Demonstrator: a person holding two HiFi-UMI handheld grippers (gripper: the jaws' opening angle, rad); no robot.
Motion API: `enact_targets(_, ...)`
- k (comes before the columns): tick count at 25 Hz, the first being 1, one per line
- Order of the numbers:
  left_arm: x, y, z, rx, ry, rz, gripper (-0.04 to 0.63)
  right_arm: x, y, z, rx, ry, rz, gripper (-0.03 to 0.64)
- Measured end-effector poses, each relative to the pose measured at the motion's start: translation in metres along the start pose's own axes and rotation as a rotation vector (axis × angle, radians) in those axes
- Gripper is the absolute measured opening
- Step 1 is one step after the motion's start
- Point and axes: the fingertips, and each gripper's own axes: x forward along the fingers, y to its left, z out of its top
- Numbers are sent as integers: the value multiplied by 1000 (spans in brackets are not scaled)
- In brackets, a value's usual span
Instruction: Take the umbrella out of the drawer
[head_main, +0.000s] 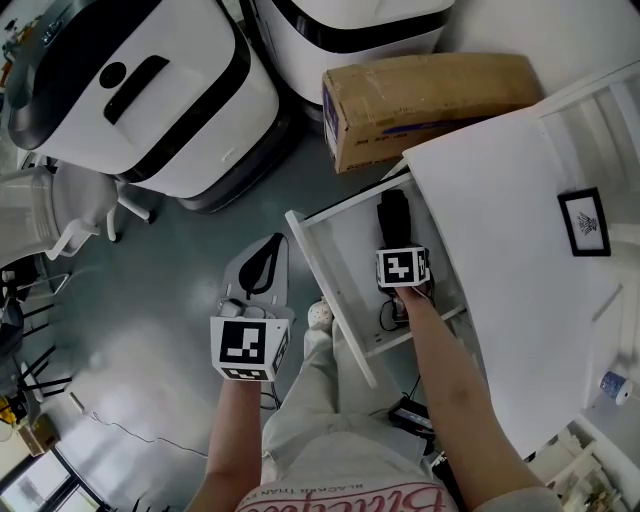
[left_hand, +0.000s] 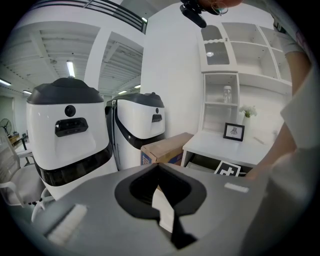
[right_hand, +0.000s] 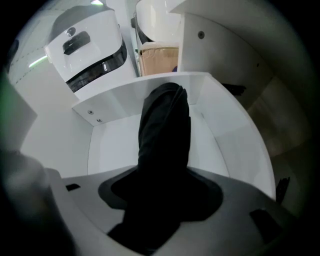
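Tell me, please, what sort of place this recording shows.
Probably a robotics test space furnished like a home: large white-and-black machines and a cardboard box stand on a polished grey floor, beside a white desk with an open drawer and a framed picture.

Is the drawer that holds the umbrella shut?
No, the head view shows the drawer pulled well out, with the umbrella lying inside it.

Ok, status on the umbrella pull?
Left tongs shut, empty, off to the side. Right tongs around black folded fabric umbrella, squeeze unconfirmed. Umbrella lying in open white drawer. Nothing on top of it.
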Motion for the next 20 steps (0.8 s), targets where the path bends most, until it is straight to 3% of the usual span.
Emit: enact_targets(20,-25,-11,44,36,-85,-38,9,-78,22,25,-27,-157,21,244)
